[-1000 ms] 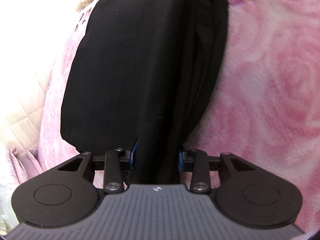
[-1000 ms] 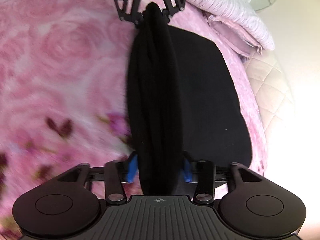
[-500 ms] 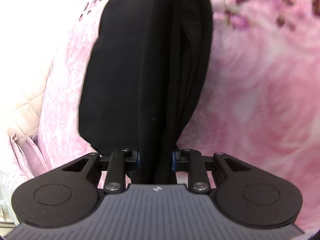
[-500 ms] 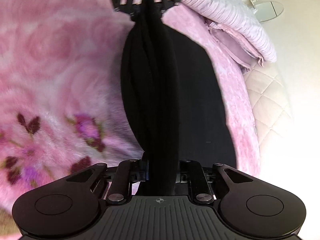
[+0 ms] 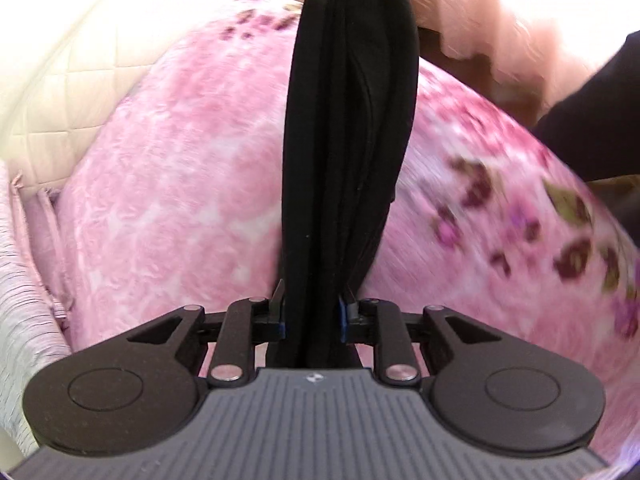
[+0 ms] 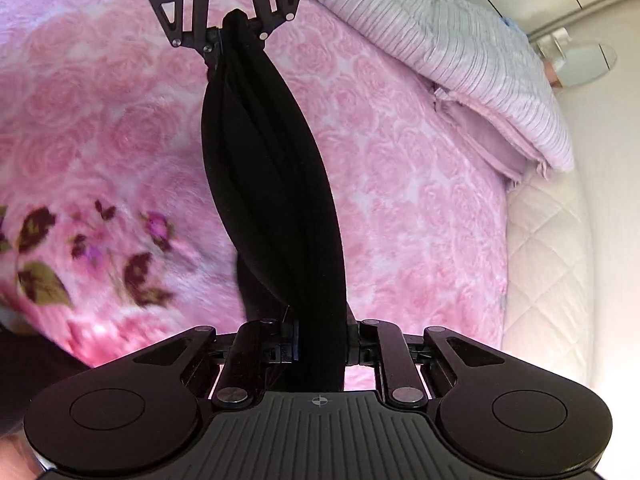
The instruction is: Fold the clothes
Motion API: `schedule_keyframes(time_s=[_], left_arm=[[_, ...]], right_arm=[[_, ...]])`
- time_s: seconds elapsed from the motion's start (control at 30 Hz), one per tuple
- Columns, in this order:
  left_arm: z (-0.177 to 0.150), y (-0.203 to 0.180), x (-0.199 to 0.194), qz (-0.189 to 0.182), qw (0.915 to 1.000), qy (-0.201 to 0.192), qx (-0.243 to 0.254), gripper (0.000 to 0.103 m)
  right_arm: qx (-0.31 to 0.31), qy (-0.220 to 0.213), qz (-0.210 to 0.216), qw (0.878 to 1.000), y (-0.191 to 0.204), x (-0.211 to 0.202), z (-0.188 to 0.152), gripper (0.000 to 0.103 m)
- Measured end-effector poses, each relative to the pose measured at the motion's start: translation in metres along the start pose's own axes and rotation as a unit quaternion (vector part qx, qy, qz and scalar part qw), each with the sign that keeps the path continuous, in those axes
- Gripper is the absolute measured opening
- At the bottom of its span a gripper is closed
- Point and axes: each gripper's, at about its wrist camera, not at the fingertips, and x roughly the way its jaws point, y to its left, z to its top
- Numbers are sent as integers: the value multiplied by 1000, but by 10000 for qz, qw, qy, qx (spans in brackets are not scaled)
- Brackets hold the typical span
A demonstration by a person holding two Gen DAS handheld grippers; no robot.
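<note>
A black garment is stretched in the air between my two grippers, bunched into a thick folded band above the pink bed. My left gripper is shut on one end of it. In the right wrist view the same black garment runs from my right gripper, shut on its near end, up to the left gripper at the top of the frame. The garment hangs free of the blanket; its lower edge is hidden behind the band.
A pink rose-patterned blanket covers the bed, with a darker flower print toward one end. A striped lilac pillow lies at the head. A cream quilted mattress edge borders the bed. A dark sleeve shows at right.
Both grippers have lifted the black garment off the blanket. One second ago its wide flat part lay spread on the bed; now it hangs as a narrow band in the air.
</note>
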Motion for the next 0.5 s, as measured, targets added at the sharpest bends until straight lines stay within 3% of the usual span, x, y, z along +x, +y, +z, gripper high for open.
schedule_keyframes(time_s=[0.17, 0.27, 0.4, 0.5], left_arm=[[71, 50, 21, 252, 9991, 169, -284, 19], [125, 100, 41, 556, 9960, 237, -659, 18], [208, 164, 79, 1227, 9883, 236, -871, 18], [265, 198, 123, 1751, 9802, 168, -914, 18]], right_arm=[[-288, -365, 50, 9989, -81, 6, -41, 15], [-477, -592, 26, 9971, -136, 14, -69, 15], [-786, -876, -515, 9917, -242, 53, -125, 15], [-725, -934, -1002, 9879, -297, 89, -169, 16]])
